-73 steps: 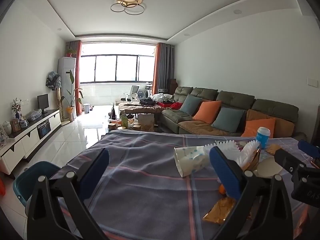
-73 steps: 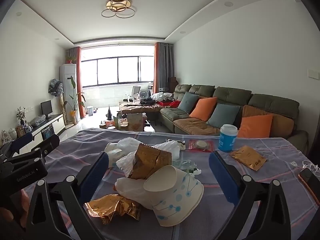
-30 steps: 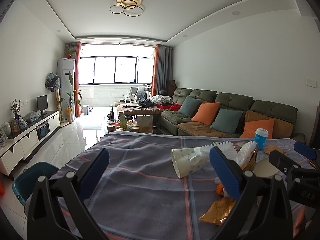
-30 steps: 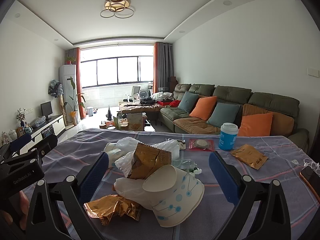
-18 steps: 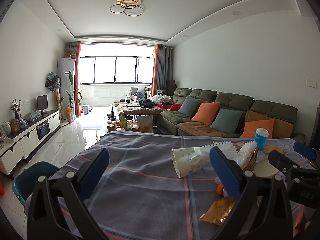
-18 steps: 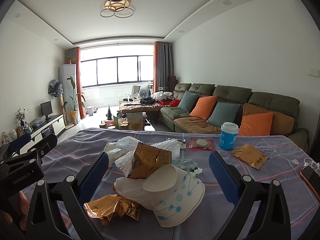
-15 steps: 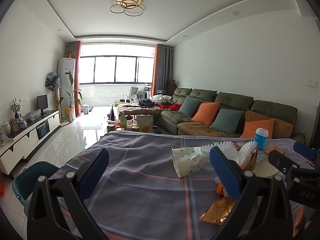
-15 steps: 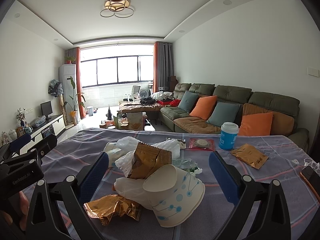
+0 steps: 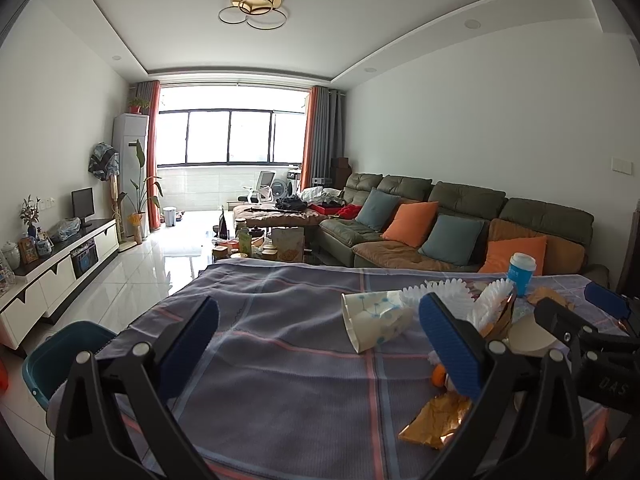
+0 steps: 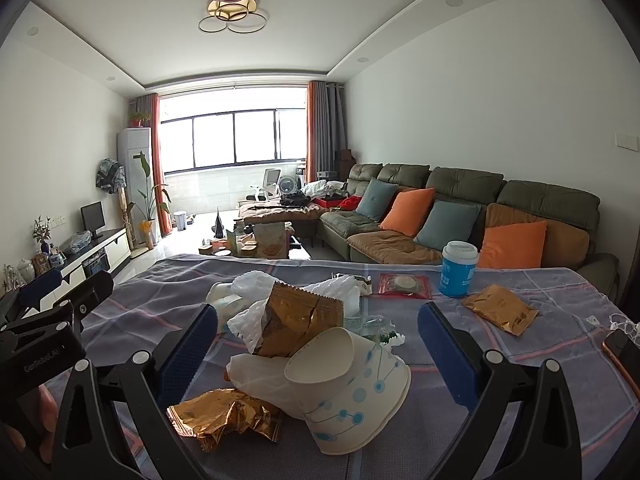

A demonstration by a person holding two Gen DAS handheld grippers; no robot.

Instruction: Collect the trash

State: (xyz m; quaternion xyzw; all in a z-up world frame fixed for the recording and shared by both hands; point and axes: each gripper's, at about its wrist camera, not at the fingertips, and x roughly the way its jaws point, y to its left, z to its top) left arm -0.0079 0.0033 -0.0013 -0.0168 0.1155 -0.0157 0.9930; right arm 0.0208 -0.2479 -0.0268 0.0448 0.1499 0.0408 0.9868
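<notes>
nothing collected yet: both the left gripper (image 9: 316, 332) and right gripper (image 10: 318, 338) gape empty, trash pile (image 10: 304, 344) untouched at lower centre, teal bin (image 9: 60, 354) lower left.

Daylight admitted through far window (image 9: 230, 136), panes blown out to white. Glare reflected on glossy floor (image 9: 168, 256). Ceiling lamp (image 10: 232, 2) faintly lit. Strong fisheye bending, corners vignetted black. Near gripper fingers (image 10: 184, 352) slightly softened; room rendered sharp, evenly bright.
</notes>
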